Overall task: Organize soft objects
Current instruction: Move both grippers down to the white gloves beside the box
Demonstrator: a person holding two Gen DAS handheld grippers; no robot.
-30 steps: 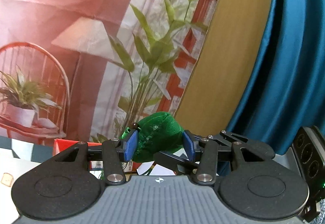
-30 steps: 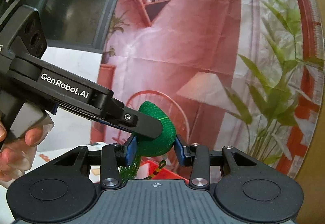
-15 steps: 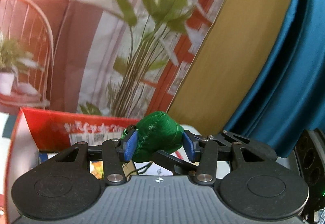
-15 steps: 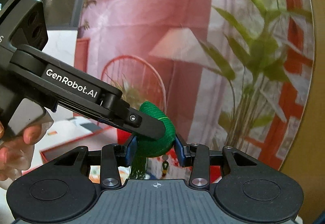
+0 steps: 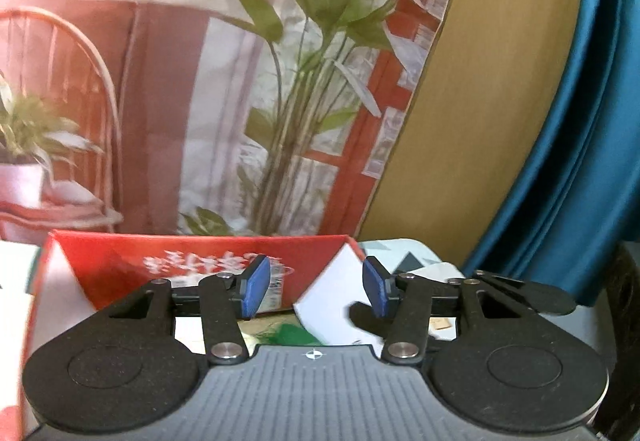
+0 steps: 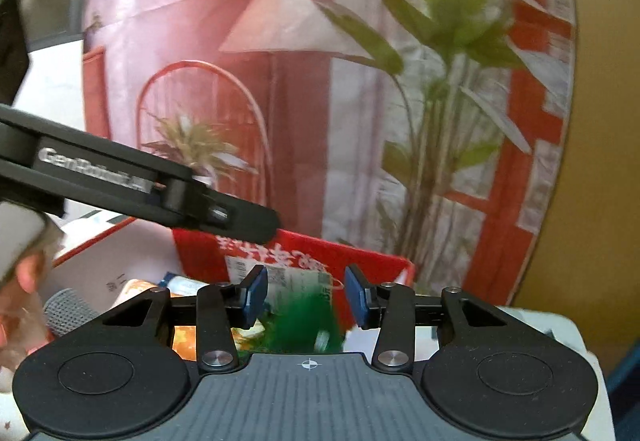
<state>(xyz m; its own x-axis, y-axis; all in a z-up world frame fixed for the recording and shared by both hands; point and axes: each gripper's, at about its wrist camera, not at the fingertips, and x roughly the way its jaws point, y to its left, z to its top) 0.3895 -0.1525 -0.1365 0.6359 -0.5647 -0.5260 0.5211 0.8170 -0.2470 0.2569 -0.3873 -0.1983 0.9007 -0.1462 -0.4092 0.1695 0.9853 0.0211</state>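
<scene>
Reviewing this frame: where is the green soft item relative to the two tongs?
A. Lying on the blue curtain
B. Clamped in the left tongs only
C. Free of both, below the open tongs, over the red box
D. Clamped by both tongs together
C. Both the left tongs and the right tongs stand open and empty, and the green soft item appears as a blur below them, in front of the red box.

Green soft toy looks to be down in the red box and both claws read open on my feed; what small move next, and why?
Probably lift both claws straight up and back. The left claw and right claw are open with nothing between the pads, and the green soft toy, blurred, sits low inside the red box. Nothing remains to hold, and the pads hover just above the box.
</scene>
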